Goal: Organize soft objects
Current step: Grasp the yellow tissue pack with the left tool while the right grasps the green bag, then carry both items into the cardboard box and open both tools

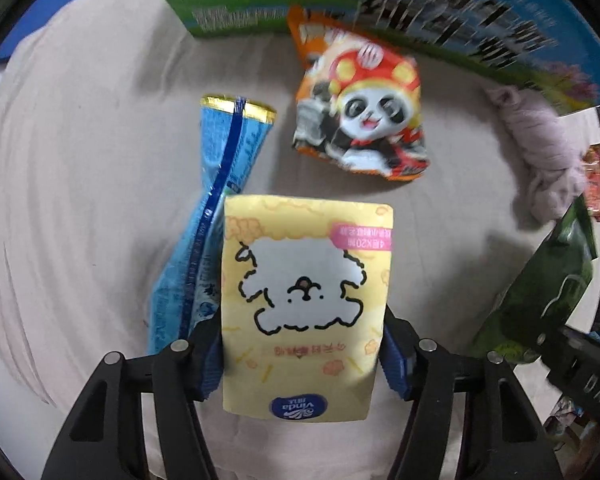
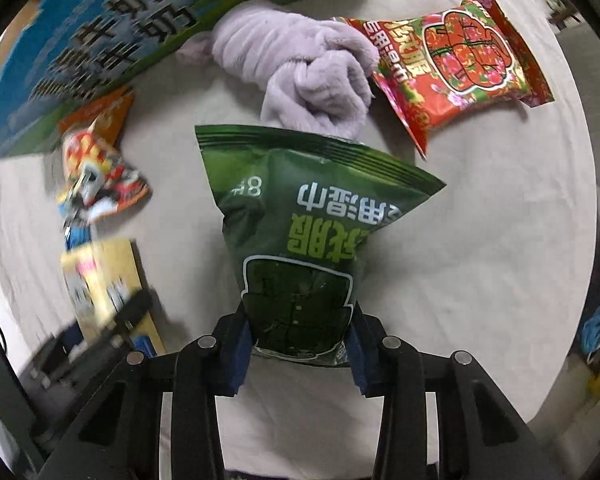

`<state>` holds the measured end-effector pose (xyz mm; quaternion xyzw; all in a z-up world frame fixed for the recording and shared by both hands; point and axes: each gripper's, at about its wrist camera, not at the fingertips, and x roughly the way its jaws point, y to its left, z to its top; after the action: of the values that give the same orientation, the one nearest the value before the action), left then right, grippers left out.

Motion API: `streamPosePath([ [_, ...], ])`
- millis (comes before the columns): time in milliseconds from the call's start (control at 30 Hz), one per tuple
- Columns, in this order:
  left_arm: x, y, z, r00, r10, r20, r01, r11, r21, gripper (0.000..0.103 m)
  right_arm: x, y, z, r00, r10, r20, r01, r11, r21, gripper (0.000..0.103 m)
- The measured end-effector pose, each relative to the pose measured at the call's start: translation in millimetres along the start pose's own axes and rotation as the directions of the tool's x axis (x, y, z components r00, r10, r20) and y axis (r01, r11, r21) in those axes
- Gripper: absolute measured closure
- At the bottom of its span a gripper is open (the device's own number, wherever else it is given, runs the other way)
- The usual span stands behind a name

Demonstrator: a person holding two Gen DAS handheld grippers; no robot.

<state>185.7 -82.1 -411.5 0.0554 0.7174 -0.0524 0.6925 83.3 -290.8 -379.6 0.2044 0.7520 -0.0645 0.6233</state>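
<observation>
The left claw point(image 1: 302, 364) is clamped on the lower sides of a yellow tissue pack point(image 1: 306, 300), gripped by its edges so the flat face stays up. The right claw point(image 2: 300, 348) pinches the bottom of a green pouch point(image 2: 304, 224) — its slack top flares out ahead. Just beyond the left claw lie a blue wrapper point(image 1: 216, 200) and a panda packet point(image 1: 360, 108); beyond the right, a lilac towel point(image 2: 300, 68) and a red packet point(image 2: 460, 68). A carton point(image 2: 92, 40) walls the far side — open cloth-covered table point(image 2: 500, 260) lies to the right claw's right.

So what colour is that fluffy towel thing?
Pale lilac; the towel shows best in the right wrist view.
</observation>
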Motion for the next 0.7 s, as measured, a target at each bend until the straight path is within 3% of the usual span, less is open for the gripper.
streamPosePath([
  [167, -47.7, -9.5, -8.3, 0.996, -0.035, 0.08, 0.032, 0.999, 0.032, 0.042, -43.2, -9.7, -23.1, 1.0, 0.019, 0.007, -0.018, 0.998, -0.067, 0.061],
  [367, -122.6, -31.5, -5.7, 0.978, -0.103, 0.181, 0.089, 0.992, 0.084, 0.042, -117.0, -12.2, -41.5, 0.996, 0.068, 0.062, -0.059, 0.989, -0.134, 0.062],
  [567, -192.7, -42.8, 12.3, 0.943, -0.195, 0.271, 0.167, 0.978, 0.124, 0.042, -200.5, -21.5, -41.4, 0.979, 0.141, 0.146, -0.113, 0.976, -0.185, 0.062],
  [700, -227.4, -44.1, 40.2, 0.919, -0.225, 0.324, 0.179, 0.97, 0.166, 0.042, -253.1, -16.4, -31.3, 0.96, 0.184, 0.21, -0.14, 0.968, -0.209, 0.062],
])
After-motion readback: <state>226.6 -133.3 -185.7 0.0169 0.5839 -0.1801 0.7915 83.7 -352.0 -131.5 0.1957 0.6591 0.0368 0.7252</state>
